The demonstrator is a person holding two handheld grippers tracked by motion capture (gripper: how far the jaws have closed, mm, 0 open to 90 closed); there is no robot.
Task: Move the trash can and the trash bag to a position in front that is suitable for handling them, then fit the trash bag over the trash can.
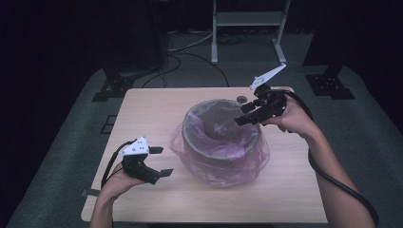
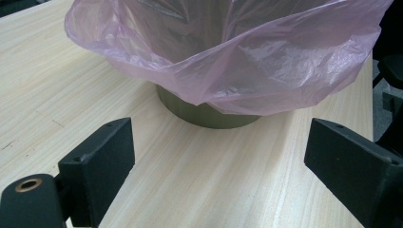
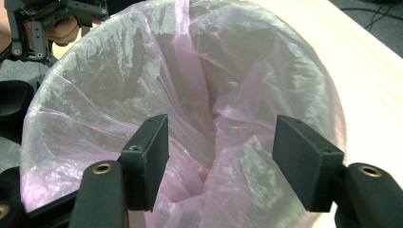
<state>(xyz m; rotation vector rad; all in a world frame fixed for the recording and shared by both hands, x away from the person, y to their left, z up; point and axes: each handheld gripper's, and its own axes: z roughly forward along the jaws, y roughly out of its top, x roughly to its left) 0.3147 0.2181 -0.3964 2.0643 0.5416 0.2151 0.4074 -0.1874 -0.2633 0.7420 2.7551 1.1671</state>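
Note:
A round grey bin (image 1: 221, 151) stands in the middle of the light wood table (image 1: 152, 109), lined with a pink plastic bag (image 1: 242, 164) that drapes over its rim and down its sides. My right gripper (image 1: 243, 115) hovers open over the bin's far right rim, and its jaws frame the bag's crumpled inside (image 3: 223, 118). My left gripper (image 1: 164, 160) rests open low at the table's front left, pointing at the bin's base (image 2: 209, 114) under the hanging bag (image 2: 247, 71), a short way from it.
A small dark round object (image 1: 242, 99) lies on the table behind the bin. Beyond the table stand a white frame (image 1: 247, 28) and black stands, with cables on the grey floor. Bare tabletop (image 2: 57, 95) lies left of the bin.

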